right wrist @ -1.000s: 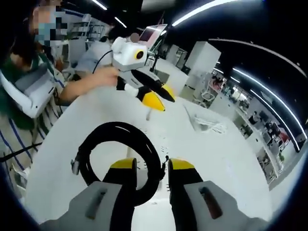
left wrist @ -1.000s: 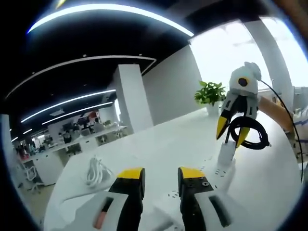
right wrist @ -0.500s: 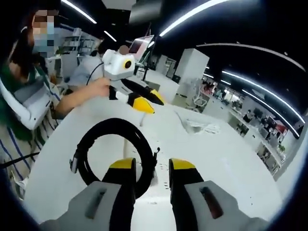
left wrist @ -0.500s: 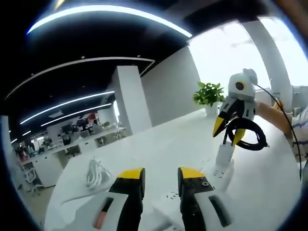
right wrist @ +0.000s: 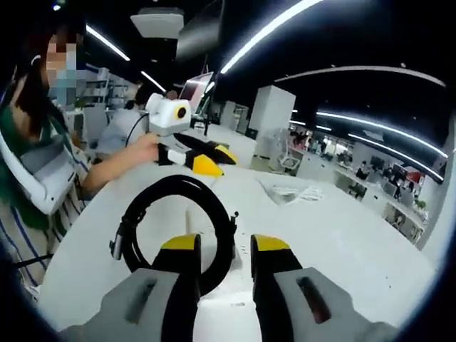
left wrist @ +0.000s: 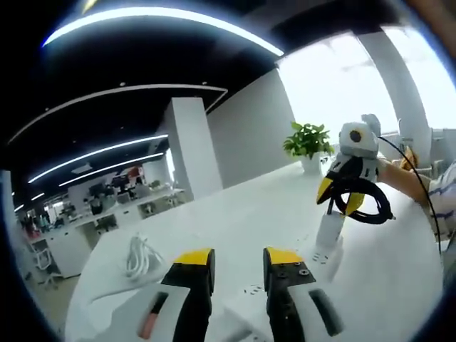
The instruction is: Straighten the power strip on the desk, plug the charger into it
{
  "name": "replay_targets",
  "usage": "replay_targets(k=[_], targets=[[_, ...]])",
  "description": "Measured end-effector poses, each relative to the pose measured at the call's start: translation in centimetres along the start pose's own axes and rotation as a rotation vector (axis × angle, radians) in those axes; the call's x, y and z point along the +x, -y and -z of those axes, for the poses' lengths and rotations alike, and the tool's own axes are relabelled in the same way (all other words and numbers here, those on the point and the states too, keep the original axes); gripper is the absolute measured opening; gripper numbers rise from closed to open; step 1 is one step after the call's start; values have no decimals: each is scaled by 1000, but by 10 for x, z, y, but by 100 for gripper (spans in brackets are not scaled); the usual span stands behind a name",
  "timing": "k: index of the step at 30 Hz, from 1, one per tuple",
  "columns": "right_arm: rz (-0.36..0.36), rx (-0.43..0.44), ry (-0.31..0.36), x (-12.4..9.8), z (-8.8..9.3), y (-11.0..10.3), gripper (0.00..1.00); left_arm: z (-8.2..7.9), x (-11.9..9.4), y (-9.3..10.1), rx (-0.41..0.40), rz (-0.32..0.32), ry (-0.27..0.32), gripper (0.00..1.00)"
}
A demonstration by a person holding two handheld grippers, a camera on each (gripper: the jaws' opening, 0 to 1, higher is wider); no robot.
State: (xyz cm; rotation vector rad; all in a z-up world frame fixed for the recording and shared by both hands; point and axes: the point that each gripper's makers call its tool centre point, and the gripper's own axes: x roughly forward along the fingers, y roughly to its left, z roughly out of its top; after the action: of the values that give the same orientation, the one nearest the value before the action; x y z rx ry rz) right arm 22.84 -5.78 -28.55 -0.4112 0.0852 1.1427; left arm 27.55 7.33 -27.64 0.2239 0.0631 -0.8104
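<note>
Power strip [left wrist: 322, 256] found flat on the white desk [left wrist: 235, 214], right of centre in the left gripper view, running slantwise toward the near edge; squareness to the desk edge not confirmable. Far left in that view, a loose white cable bundle [left wrist: 140, 255] on the desk, well apart from the strip. Next rightward, left gripper [left wrist: 239, 258] low over the desk, jaws spread, nothing between them. Further right, white charger [left wrist: 329, 229] upright on the far part of the strip; seating of its pins not visible. Just above it, right gripper [left wrist: 340, 194], with a black cable coil [left wrist: 365, 206] dangling from it. In the right gripper view, from the left: a person's hand [right wrist: 146, 146] on the left gripper [right wrist: 216, 159], then the coil [right wrist: 174, 183] looped round one jaw of the right gripper [right wrist: 224, 246], jaws apart with one strand between them; pinched or merely hooked, cannot tell. Step judged as plugging in, not yet confirmed complete. Next move likely to call for a straight downward press on the charger, strip steadied by the left gripper, coil kept off the sockets. Desk surface smooth, white, otherwise uncluttered. Beyond: a potted plant [left wrist: 308, 139] by a bright window, a white pillar [left wrist: 192, 153], rows of office desks, long ceiling light strips.
</note>
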Motion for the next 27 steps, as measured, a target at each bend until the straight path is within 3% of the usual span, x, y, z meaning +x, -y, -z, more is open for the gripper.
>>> replay_targets(k=[8, 12, 23, 27], targets=[[67, 23, 98, -11, -15, 10, 28, -2, -5, -4, -25, 29, -2, 27], [88, 50, 114, -17, -12, 15, 28, -4, -8, -19, -35, 41, -23, 27], [128, 70, 135, -34, -12, 24, 32, 8, -10, -9, -91, 85, -57, 27], [90, 94, 171, -41, -12, 23, 32, 14, -8, -4, -119, 100, -75, 27]])
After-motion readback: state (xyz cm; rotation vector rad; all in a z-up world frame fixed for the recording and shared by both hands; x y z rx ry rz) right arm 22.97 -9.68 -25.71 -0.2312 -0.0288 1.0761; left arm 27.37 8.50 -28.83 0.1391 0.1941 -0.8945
